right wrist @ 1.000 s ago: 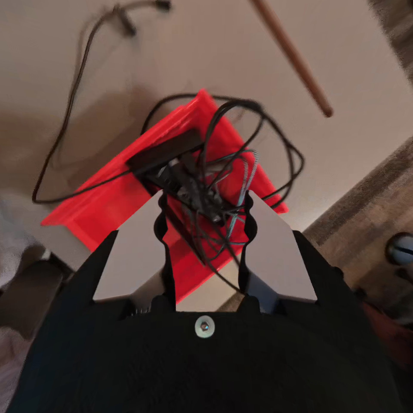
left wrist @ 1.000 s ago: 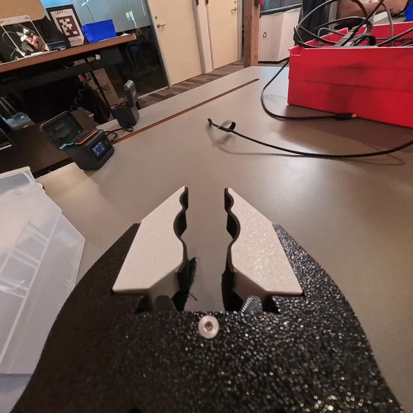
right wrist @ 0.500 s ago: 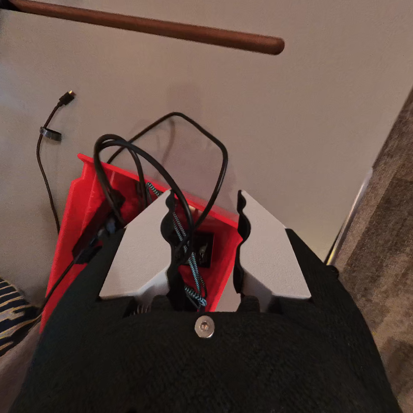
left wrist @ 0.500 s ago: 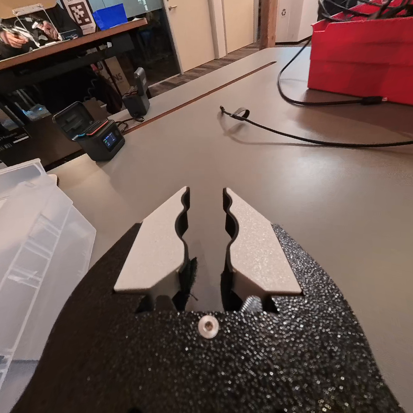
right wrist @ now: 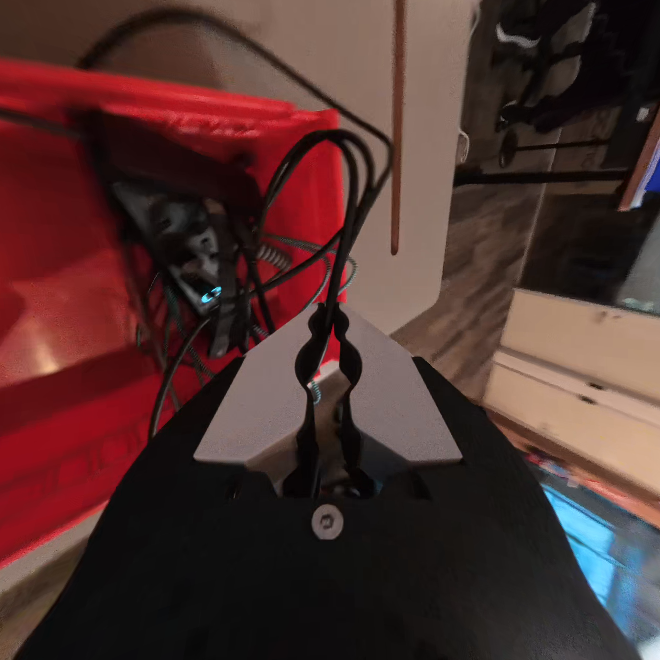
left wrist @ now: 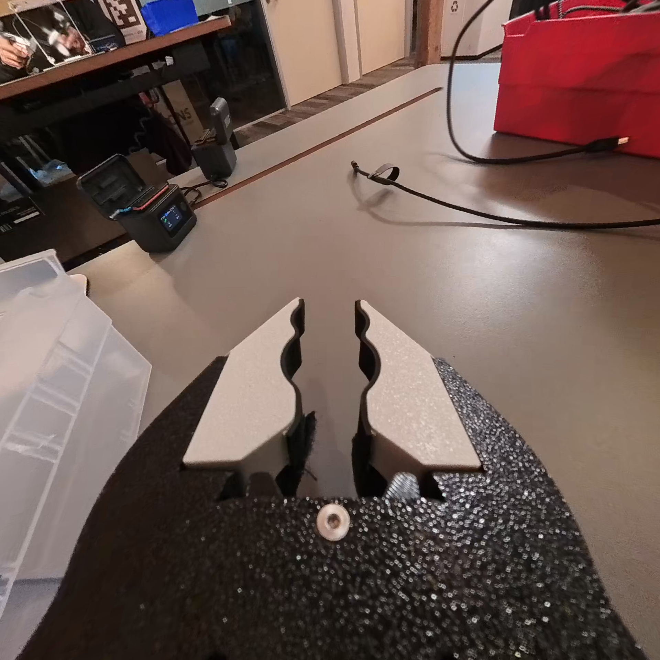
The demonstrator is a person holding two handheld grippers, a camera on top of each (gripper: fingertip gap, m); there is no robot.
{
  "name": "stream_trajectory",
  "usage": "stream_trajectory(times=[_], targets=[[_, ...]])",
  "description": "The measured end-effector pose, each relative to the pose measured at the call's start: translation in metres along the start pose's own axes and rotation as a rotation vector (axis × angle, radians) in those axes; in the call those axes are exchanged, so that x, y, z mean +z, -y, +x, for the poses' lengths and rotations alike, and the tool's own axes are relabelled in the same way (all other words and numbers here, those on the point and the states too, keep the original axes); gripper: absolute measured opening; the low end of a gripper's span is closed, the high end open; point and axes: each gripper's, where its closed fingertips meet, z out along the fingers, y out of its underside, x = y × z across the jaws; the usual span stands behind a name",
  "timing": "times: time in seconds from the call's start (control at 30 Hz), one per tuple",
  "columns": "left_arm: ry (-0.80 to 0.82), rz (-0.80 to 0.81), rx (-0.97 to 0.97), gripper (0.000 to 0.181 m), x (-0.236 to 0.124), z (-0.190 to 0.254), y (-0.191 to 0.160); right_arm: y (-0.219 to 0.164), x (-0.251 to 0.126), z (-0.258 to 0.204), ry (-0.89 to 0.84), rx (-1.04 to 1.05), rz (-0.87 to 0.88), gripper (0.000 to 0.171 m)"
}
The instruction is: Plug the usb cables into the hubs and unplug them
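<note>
only in right wrist view: right gripper (right wrist: 328, 314) clenched on black cable (right wrist: 343, 228) looping above red bin (right wrist: 53, 250), hub (right wrist: 193, 250) inside. left gripper (left wrist: 329, 314) released, empty, cable plug (left wrist: 607, 143) well ahead.

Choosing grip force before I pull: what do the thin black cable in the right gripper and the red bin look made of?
Thin black cable, pinched in the shut right gripper: probably smooth rubbery plastic jacket; it bends in loose loops with a slight sheen. Red bin: looks like rigid moulded plastic, semi-matte, with straight stepped walls and soft highlights. Motion blur leaves finer texture uncertain.
</note>
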Motion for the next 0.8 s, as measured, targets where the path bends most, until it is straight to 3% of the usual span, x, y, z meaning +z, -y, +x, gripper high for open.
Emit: stream_trajectory(times=[0.13, 0.23, 0.53, 0.67, 0.73, 0.8], targets=[[-0.004, -0.002, 0.006, 0.026, 0.0, 0.001, 0.0, 0.019, 0.003, -0.048, 0.117, -0.118, -0.06, 0.002], [-0.006, -0.001, 0.011, 0.026, 0.0, 0.003, 0.0, 0.009, 0.027, -0.06, 0.19, -0.111, -0.145, 0.002], [-0.009, -0.013, 0.037, 0.025, 0.001, 0.006, -0.002, 0.012, 0.081, -0.065, 0.428, 0.177, -0.205, 0.005], [-0.015, -0.018, 0.044, 0.025, 0.001, 0.007, -0.003, 0.019, 0.055, -0.053, 0.486, 0.373, -0.235, 0.072], [-0.02, -0.017, 0.043, 0.025, 0.001, 0.008, -0.002, 0.017, 0.035, -0.046, 0.463, 0.417, -0.221, 0.087], [-0.027, -0.017, 0.039, 0.025, 0.001, 0.008, -0.002, 0.02, 0.012, -0.039, 0.43, 0.457, -0.156, 0.088]])
